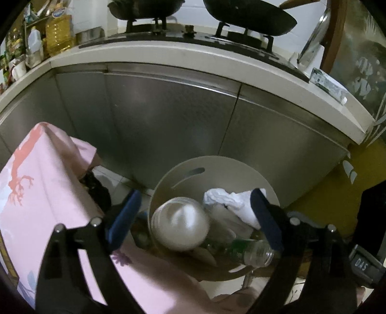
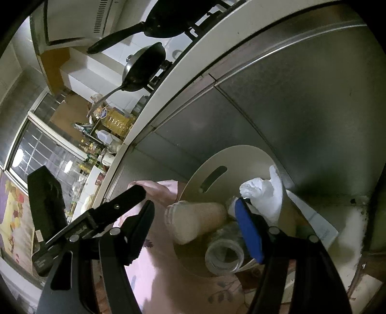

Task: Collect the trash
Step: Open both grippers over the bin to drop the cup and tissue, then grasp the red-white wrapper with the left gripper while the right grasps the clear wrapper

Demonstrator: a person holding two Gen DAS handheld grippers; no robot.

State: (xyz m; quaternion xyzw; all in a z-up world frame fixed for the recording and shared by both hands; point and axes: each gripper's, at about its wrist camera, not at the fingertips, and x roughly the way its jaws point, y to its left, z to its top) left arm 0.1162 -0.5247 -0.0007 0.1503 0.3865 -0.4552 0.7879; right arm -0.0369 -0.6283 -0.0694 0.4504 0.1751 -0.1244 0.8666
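Observation:
A round beige trash bin [image 1: 241, 166] stands on the floor against steel cabinet doors. Inside it lie a white paper cup [image 1: 181, 224], crumpled white tissue [image 1: 224, 200] and a clear plastic bottle [image 1: 253, 251]. My left gripper [image 1: 195, 217] hangs open and empty right above the bin, one finger at each side of its mouth. In the right wrist view the bin [image 2: 231, 154] holds the same cup [image 2: 195, 222], tissue [image 2: 263, 190] and bottle [image 2: 224, 258]. My right gripper [image 2: 195, 215] is open and empty over the bin.
A table with a pink cloth [image 1: 45, 188] stands close on the left of the bin. Steel cabinet doors [image 1: 168, 116] rise behind it under a white counter [image 1: 193, 58] with a stove and black pans [image 1: 251, 14]. The left gripper's body [image 2: 48, 207] shows at the left.

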